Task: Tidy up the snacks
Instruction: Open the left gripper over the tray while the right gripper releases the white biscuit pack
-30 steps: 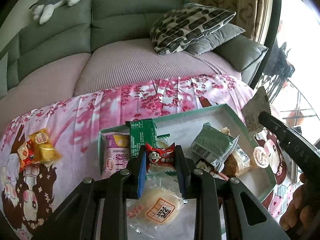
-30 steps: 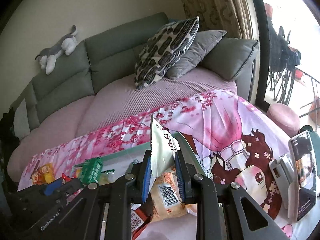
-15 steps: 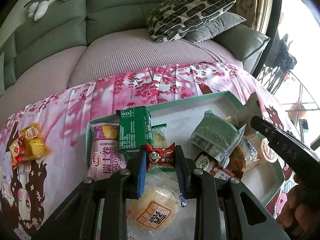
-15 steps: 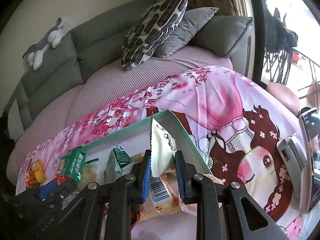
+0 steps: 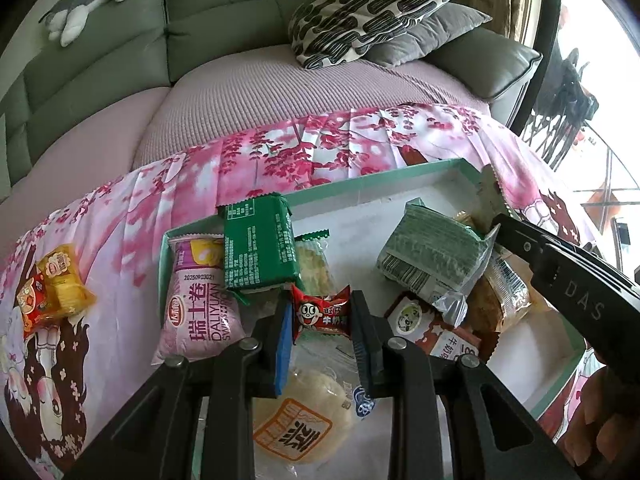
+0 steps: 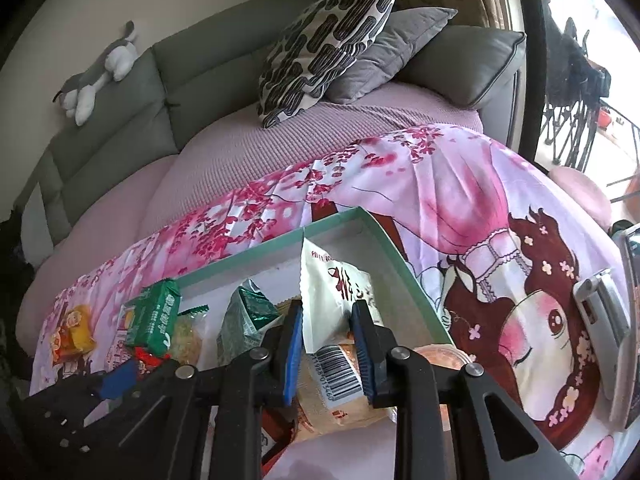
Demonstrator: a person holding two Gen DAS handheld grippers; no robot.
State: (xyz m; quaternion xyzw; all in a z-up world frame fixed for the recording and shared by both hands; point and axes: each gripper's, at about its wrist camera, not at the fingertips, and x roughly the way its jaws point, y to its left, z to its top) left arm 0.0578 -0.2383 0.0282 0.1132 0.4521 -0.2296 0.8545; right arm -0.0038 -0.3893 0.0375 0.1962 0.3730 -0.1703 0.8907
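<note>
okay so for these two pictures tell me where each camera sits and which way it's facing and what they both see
Left wrist view: sits on the left tongs, angled down over the shallow green-rimmed box toward the grey sofa; they pinch a small red candy wrapper. The right tongs' black arm and a hand show on the right.
Right wrist view: sits on the right tongs, facing likewise; they pinch a white snack packet. The left tongs show lower left.
Shared: box, dark green packet, sofa, patterned cushion.
</note>
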